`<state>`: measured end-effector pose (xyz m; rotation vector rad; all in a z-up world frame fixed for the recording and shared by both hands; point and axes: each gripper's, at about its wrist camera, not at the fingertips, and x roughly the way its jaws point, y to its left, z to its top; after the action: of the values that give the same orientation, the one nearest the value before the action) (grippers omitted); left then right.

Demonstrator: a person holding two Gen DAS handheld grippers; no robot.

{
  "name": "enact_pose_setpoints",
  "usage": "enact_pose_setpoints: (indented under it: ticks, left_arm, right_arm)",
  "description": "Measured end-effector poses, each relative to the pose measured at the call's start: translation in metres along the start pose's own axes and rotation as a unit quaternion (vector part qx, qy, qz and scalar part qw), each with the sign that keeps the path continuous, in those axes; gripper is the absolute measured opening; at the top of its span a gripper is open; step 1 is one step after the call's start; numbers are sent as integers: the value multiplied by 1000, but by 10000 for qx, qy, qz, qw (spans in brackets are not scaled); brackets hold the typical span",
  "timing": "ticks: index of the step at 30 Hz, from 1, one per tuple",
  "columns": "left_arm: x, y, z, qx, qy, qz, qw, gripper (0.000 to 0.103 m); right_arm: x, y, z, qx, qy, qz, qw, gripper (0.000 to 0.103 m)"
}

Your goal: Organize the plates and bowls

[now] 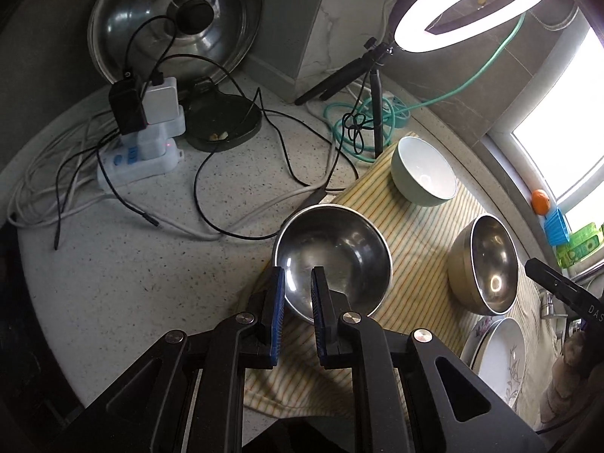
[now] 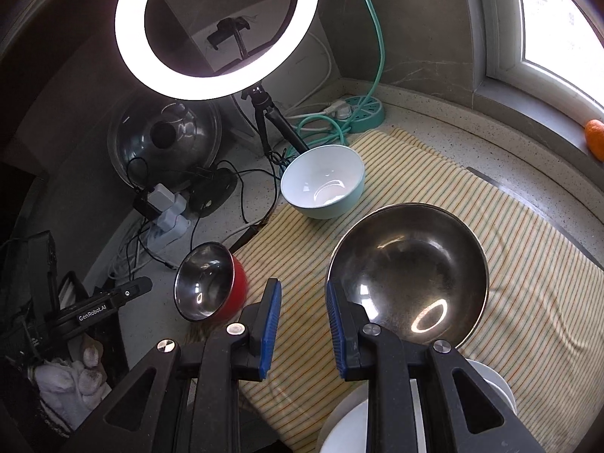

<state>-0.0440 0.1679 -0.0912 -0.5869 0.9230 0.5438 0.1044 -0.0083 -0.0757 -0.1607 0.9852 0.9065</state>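
Note:
My left gripper [image 1: 298, 275] is shut on the near rim of a steel bowl [image 1: 332, 256], one blue pad inside and one outside. In the right wrist view this bowl [image 2: 205, 283] is red outside and hangs tilted at the left edge of the striped cloth [image 2: 509, 264]. My right gripper [image 2: 302, 285] stands slightly open with only cloth between its pads. A gold bowl with a steel inside [image 2: 407, 271] rests just right of its right pad. A pale green bowl [image 2: 324, 185] stands upright at the cloth's far corner. Flowered plates [image 1: 498, 355] lie at the near right.
A lit ring light [image 2: 215, 30] on a tripod [image 2: 268, 124] stands behind the cloth. A power strip with chargers [image 1: 139, 151] and loose cables [image 1: 241, 188] cover the counter to the left. A big steel lid [image 1: 173, 19] leans on the wall. An orange [image 2: 595, 137] sits on the sill.

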Motion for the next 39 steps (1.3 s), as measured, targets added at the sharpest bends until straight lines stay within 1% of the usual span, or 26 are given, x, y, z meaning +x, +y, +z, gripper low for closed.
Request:
enact_pose_setpoints:
  ticks: [2,5,7,11,15,18,21,28,33,39]
  left_arm:
    - [4,6,2,78,37,-26,10000,12]
    - [12,14,5,182,155,-192,9995,12]
    - [18,16,7,267,232,-230,9991,12]
    - [31,24,11,281,407,-412,9979,12]
    - [39,27,14,300,496,-502,9971,12]
    - [45,27,17,312,510,-498,9970,12]
    - [48,28,17,267,560,-556,9965,12]
    - [57,27,16,241,648,-594,9958,12]
    - [61,28,17,206,675,-583,9958,12]
    - [67,28,15,162,729,-579,9955,12]
  right_arm:
    - [9,10,-1,46,42,66,10000,22]
    - [24,22,-5,180,100,94,9997,22]
    - [34,29,-8,308,159,146,9993,22]
    - [58,42,-14,416,319,139,9985,22]
    - [81,52,-15,436,494,100,9978,22]
    - [93,55,-13,522,579,171,9968,22]
    - [102,61,-11,406,645,72,9971,22]
    - [123,65,-10,446,886,156,9949,22]
    - [131,67,-11,436,985,128,9941,21]
    - [135,67,-9,380,1053,132,9936,17]
